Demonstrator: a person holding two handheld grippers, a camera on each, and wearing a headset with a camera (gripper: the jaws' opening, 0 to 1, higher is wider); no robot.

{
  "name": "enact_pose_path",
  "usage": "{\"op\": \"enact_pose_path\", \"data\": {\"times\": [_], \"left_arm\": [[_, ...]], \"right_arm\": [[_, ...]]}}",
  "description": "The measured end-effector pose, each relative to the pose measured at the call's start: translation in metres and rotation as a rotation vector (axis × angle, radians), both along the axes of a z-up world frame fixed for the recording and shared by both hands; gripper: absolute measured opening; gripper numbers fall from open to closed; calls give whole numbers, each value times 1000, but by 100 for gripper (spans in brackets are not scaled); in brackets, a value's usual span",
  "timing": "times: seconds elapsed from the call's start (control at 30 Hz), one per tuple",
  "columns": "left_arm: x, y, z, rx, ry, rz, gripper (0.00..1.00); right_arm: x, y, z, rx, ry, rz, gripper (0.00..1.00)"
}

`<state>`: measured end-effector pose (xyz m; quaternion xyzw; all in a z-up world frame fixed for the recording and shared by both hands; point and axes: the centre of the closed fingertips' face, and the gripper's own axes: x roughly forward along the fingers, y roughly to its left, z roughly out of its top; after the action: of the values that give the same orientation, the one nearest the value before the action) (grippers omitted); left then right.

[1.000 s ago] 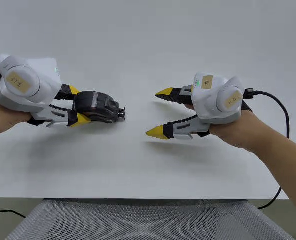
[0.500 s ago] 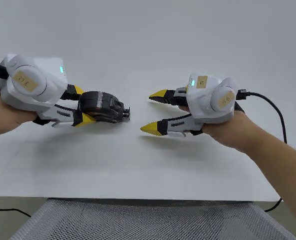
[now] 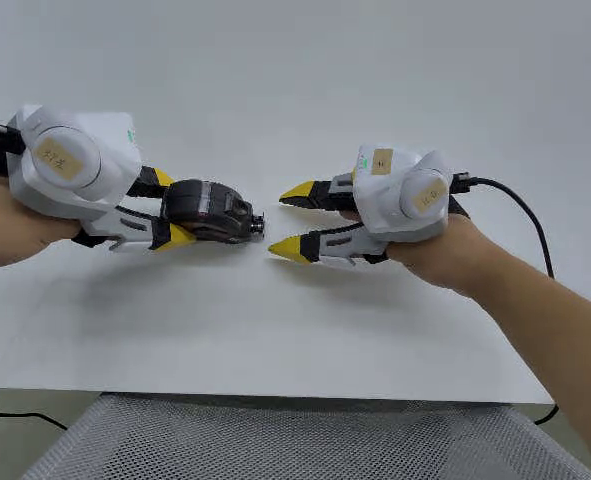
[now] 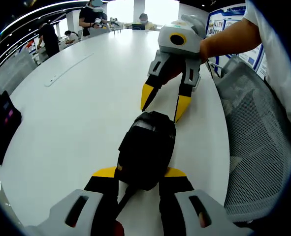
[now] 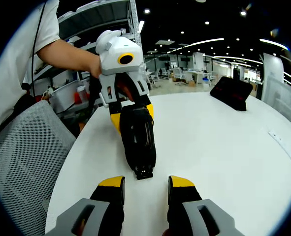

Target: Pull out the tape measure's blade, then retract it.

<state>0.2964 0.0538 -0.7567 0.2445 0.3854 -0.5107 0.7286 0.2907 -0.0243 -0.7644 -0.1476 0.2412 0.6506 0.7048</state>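
**Right gripper closes in on the blade's hook**

Past the mesh chair point(image 3: 275, 440) and the front edge of the table point(image 3: 275, 340), the two grippers face each other low over the white top. The gap between them has shrunk over the last second. The right gripper point(image 3: 289, 221) has slid towards the left one, and the left gripper point(image 3: 170, 208) has edged in a little to meet it.

In the right gripper view the yellow-tipped jaws stand apart. The hook point(image 5: 144, 172) lies just ahead of them, roughly centred in the opening and not yet touched. Behind the hook runs the black case of the tape measure point(image 5: 138, 135), clamped across its rear between the left gripper's jaws. The case sits at or just above the table top; which of the two cannot be told. No blade shows beyond the hook, so it looks fully wound in.

The approach seems nearly finished and the pull-out not yet begun. The likely next move is a short advance, then a pinch on the hook. The hook is small, so a slight misalignment could let it slip.
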Motion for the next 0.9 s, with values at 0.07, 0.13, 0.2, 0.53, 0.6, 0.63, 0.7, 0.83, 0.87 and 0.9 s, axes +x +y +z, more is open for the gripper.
{"op": "enact_pose_path", "data": {"times": [0.07, 0.13, 0.2, 0.53, 0.6, 0.63, 0.7, 0.83, 0.87, 0.9], "left_arm": [[0, 0, 0, 0, 1, 2, 26], [0, 0, 0, 0, 1, 4, 26], [0, 0, 0, 0, 2, 6, 26], [0, -1, 0, -1, 4, 6, 27], [0, -1, 0, -1, 4, 6, 27], [0, -1, 0, -2, 4, 6, 27], [0, -1, 0, -1, 4, 6, 27], [0, -1, 0, -1, 5, 4, 27], [0, -1, 0, -1, 6, 4, 27], [0, -1, 0, 0, 7, 3, 27]], "right_arm": [[0, 2, 0, 1, -1, 3, 29], [0, 5, 0, 1, -4, 8, 29], [-1, 7, 0, 3, -6, 16, 27], [-1, 14, -3, 6, -15, 32, 20], [-1, 15, -4, 2, -21, 37, 19], [-1, 16, -4, 2, -23, 41, 19], [-1, 16, -4, 1, -26, 45, 17], [-2, 17, -7, -2, -30, 54, 16], [-2, 17, -7, -4, -31, 54, 15], [-2, 17, -9, -6, -33, 58, 15]]}}
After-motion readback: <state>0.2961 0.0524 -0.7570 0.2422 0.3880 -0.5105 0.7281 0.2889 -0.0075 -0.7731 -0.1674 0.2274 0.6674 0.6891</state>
